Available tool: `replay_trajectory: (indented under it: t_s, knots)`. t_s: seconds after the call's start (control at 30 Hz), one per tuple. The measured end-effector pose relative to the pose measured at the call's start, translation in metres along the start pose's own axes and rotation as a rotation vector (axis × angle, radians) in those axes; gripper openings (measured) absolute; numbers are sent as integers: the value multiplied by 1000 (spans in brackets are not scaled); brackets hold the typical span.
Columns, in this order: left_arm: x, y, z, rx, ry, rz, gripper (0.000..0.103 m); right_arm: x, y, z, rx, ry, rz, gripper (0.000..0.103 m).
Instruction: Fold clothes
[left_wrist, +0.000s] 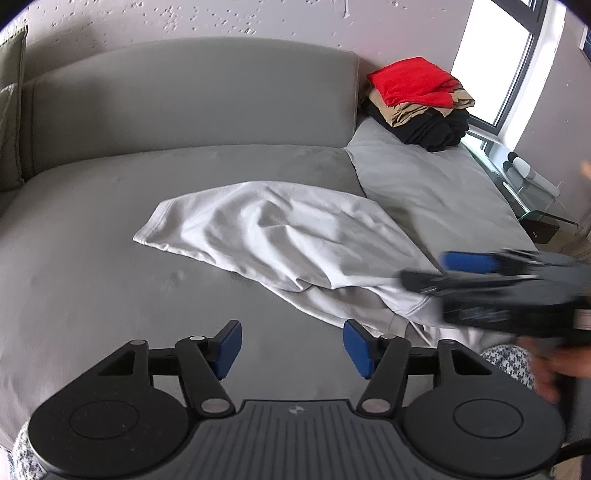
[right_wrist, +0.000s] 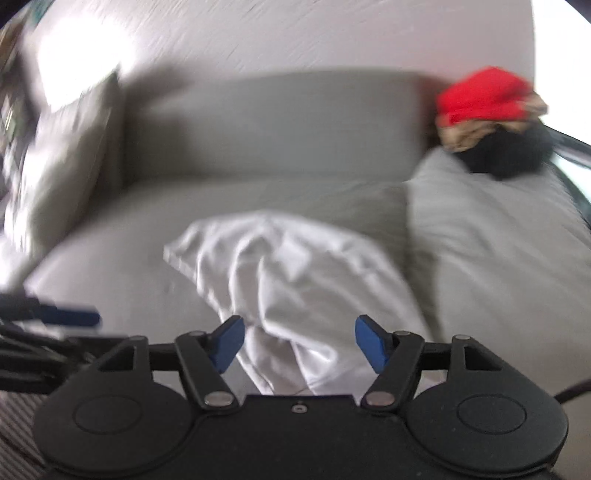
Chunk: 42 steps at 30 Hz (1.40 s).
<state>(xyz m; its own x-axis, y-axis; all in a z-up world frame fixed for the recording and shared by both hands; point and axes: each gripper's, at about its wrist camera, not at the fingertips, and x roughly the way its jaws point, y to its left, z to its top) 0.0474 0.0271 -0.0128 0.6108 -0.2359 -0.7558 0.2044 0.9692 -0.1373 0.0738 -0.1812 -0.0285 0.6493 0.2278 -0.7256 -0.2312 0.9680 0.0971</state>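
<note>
The white garment (left_wrist: 280, 240) lies crumpled on the seat of the grey sofa (left_wrist: 184, 92), spread from the middle of the seat toward its near edge. Its far left corner lies flat, with a stitched hem visible along the edge. Its near right portion is bunched into folds and reaches the front of the seat.

The left gripper (left_wrist: 291, 345) hovers over bare sofa fabric, just left of the garment's bunched near end. Its jaws stand apart, and nothing lies between the blue pads (left_wrist: 231, 347).

The right gripper (right_wrist: 299, 345) is positioned above the garment's near end. Its jaws are likewise apart. White cloth shows in the gap between them, but the pads (right_wrist: 371, 343) do not press on it. In the left wrist view, this gripper enters from the right as a blurred dark body with one blue fingertip, over the garment's right edge. A hand (left_wrist: 554, 365) is partly visible behind it.

A stack of folded clothes (left_wrist: 421, 103) sits on the far right cushion, well apart from the white garment. The stack has a red item on top, a tan item below it, and black items at the bottom. A window (left_wrist: 495, 62) stands behind the stack. A grey pillow (right_wrist: 70, 155) leans at the sofa's left end. The right wrist view is motion-blurred.
</note>
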Motion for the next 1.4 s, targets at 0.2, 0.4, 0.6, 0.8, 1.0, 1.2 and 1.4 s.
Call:
replay_trajectory:
  t_s: [0.2, 0.4, 0.6, 0.8, 1.0, 1.2, 1.4]
  knots:
    - [8, 16, -5, -22, 11, 8, 58, 70, 23, 6, -188, 143, -42, 59]
    - [18, 25, -6, -35, 15, 12, 58, 110, 31, 33, -182, 161, -101, 6]
    - [22, 25, -7, -33, 5, 10, 58, 61, -89, 74, 451, -124, -172, 3]
    - [25, 8, -5, 2, -24, -46, 58, -2, -193, 19, 739, -162, -429, 3]
    - [31, 6, 0, -24, -9, -67, 58, -51, -181, -28, 675, -111, -427, 37]
    - [-3, 5, 10, -42, -4, -189, 64, -92, -116, -52, 635, -121, -105, 50]
    - [-13, 10, 9, -7, -22, -138, 72, -60, -73, -72, 721, -33, 171, 47]
